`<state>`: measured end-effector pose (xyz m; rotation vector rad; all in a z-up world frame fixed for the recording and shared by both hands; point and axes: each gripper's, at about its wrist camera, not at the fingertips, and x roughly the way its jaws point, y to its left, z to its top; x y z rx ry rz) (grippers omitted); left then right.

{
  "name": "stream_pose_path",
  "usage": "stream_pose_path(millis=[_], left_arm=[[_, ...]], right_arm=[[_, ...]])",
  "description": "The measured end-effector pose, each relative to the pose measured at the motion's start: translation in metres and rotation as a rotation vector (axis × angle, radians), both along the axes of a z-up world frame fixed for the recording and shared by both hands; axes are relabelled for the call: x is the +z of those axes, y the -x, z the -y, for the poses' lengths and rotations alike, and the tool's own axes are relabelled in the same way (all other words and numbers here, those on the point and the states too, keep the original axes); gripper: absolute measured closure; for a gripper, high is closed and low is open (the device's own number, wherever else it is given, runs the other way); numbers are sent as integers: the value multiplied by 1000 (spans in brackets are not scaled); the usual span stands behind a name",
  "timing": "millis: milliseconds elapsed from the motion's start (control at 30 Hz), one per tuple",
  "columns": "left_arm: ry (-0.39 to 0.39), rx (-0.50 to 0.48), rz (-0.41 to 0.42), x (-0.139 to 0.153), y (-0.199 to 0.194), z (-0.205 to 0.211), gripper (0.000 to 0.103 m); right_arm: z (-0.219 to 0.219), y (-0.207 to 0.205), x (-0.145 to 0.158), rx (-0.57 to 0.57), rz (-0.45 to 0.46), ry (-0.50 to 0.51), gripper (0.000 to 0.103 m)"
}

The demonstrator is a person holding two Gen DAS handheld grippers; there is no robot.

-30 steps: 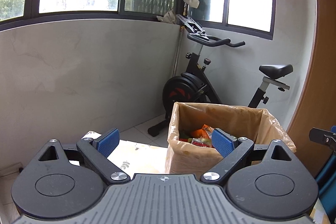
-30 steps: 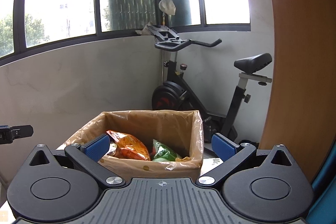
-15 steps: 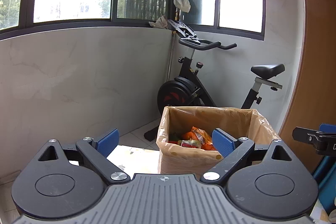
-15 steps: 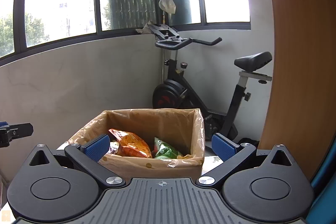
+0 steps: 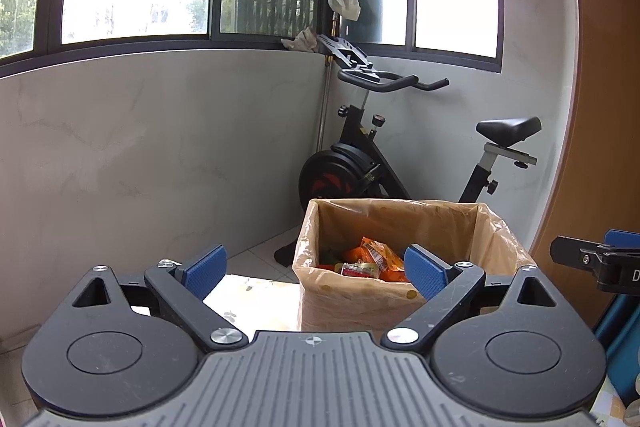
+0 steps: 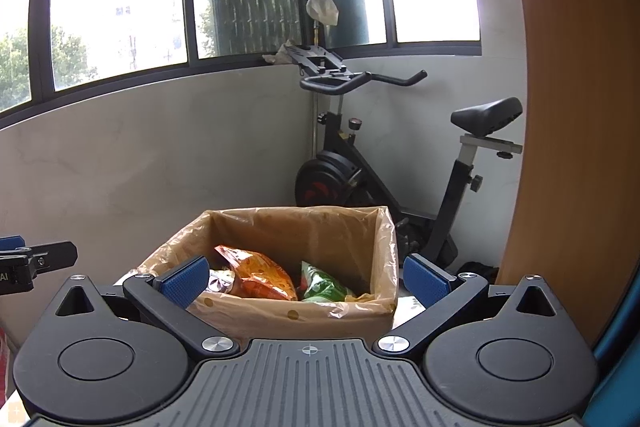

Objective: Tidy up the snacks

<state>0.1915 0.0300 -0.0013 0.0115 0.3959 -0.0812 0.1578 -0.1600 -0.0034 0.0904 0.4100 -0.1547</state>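
A cardboard box lined with a clear plastic bag (image 5: 360, 301) (image 6: 280, 311) stands on the table ahead of both grippers. Inside lie an orange snack bag (image 6: 256, 273) (image 5: 378, 253), a green snack bag (image 6: 322, 285), a silver packet (image 6: 218, 283) and a small red-and-yellow packet (image 5: 358, 270). My left gripper (image 5: 316, 271) is open and empty, in front of the box and a little to its left. My right gripper (image 6: 306, 279) is open and empty, in front of the box. The right gripper also shows at the right edge of the left wrist view (image 5: 596, 259); the left gripper at the left edge of the right wrist view (image 6: 36, 261).
A black exercise bike (image 5: 384, 163) (image 6: 400, 167) stands in the corner behind the box, below the windows. A wooden panel (image 6: 580, 107) rises on the right. The light tabletop (image 5: 248, 291) shows left of the box. A blue object (image 6: 616, 347) sits at the far right.
The left wrist view has shifted: the box now sits further left and further away. The right gripper has come into sight at its right edge. The right wrist view has barely changed.
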Motion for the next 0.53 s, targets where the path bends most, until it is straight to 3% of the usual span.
stream_pose_path(millis=[533], left_arm=[[8,-4,-17,-3,-3,-3,6]], right_arm=[[0,-1,-2,5,-14,-4,0]])
